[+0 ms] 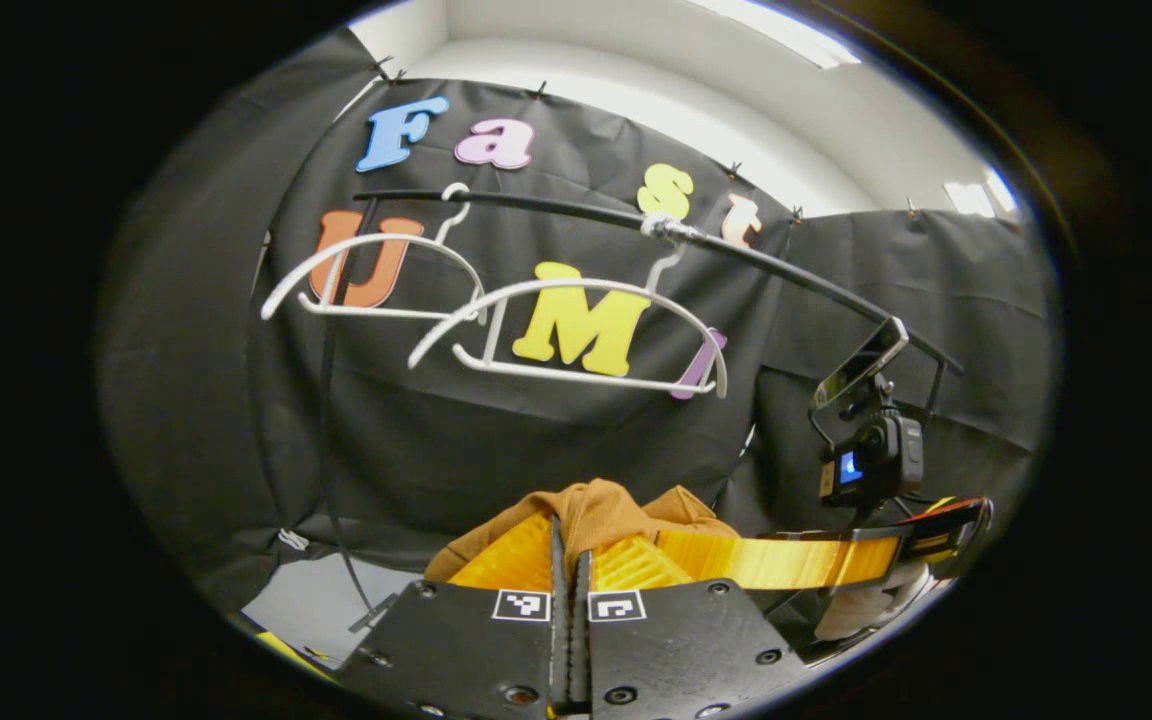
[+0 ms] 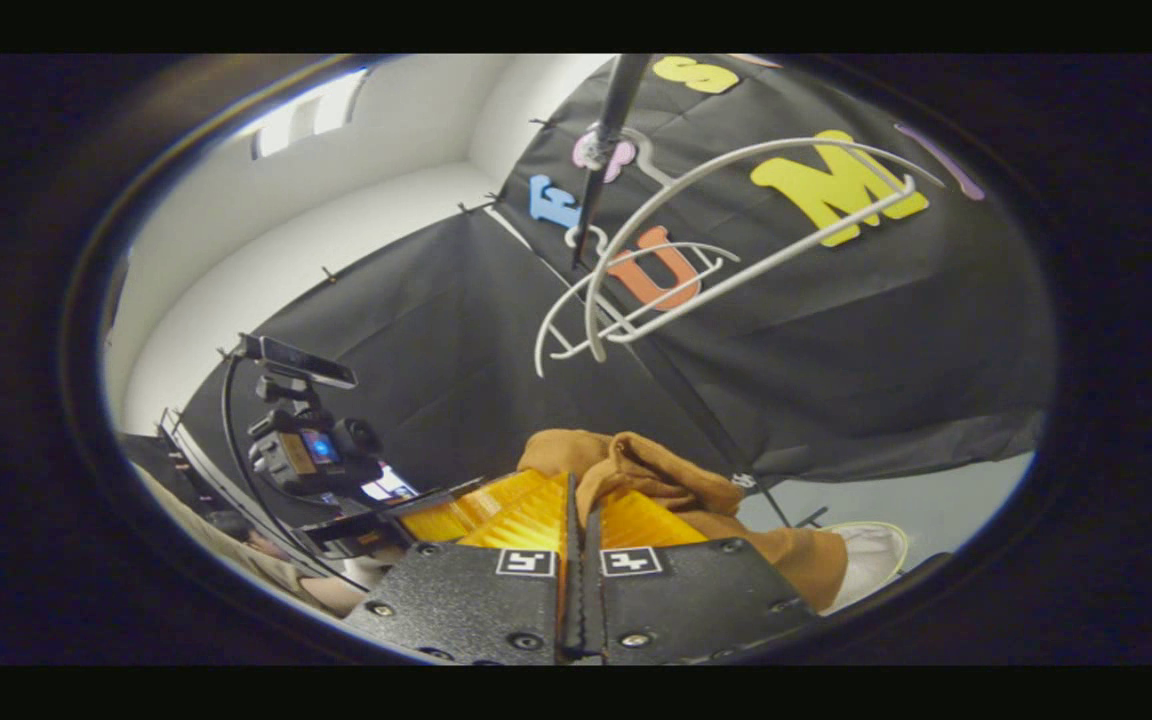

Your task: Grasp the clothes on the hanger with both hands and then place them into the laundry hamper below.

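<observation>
A brown garment (image 1: 596, 508) is bunched up between both grippers, off the hangers. My left gripper (image 1: 570, 535) is shut on a fold of it, and the cloth bulges up just past the fingertips. In the left gripper view, the right gripper's fingers (image 1: 786, 560) reach in from the right to the same bundle. In the right gripper view, my right gripper (image 2: 581, 495) is shut on the brown garment (image 2: 656, 465), which trails off to the lower right. The left gripper's fingers (image 2: 456, 515) come in from the left. Two white hangers (image 1: 576, 335) hang bare on the black rail (image 1: 756, 260) above.
A camera (image 1: 871, 455) rides on the right gripper, and another camera (image 2: 311, 450) on the left one. The bare hangers (image 2: 656, 260) hang from the rail (image 2: 606, 130) overhead. A pale rounded object (image 2: 871, 560) lies at the lower right. Grey floor (image 1: 311, 605) shows low on the left.
</observation>
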Motion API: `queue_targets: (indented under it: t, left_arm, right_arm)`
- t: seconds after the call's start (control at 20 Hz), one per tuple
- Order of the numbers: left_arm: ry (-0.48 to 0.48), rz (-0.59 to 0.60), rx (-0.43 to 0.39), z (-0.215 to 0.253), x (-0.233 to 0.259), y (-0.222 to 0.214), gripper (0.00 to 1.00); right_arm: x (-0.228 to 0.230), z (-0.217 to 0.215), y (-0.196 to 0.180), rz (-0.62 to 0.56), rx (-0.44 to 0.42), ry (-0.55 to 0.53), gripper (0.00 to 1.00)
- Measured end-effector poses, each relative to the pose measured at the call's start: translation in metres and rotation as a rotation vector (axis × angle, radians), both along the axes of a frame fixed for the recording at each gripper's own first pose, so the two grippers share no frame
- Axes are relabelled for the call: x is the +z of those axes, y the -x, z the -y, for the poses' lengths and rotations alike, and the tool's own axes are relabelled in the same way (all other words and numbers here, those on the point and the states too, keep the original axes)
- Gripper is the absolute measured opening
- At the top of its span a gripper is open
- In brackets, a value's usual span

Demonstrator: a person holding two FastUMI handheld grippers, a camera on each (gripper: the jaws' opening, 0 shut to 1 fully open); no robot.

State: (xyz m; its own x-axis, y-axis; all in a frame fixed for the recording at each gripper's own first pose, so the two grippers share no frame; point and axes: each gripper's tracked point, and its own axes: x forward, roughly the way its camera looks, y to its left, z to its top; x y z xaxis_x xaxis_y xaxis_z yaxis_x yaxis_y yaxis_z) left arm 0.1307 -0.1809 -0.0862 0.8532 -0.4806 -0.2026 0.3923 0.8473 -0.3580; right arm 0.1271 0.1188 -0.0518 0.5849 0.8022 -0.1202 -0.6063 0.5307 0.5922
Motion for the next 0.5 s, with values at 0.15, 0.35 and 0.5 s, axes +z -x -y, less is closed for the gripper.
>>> queue_targets:
  t: [0.15,0.35,0.5]
  left_arm:
    - [-0.036,-0.057,-0.024,0.016,-0.042,0.003,0.06]
    - [-0.036,-0.149,-0.027,0.029,-0.096,0.004,0.00]
    - [-0.064,-0.272,-0.023,0.041,-0.162,0.008,0.00]
  right_arm:
    - [-0.045,0.009,-0.006,-0.057,-0.044,0.082,0.03]
    - [-0.103,0.026,-0.015,-0.124,-0.099,0.189,0.04]
    - [-0.166,0.036,-0.025,-0.240,-0.143,0.289,0.03]
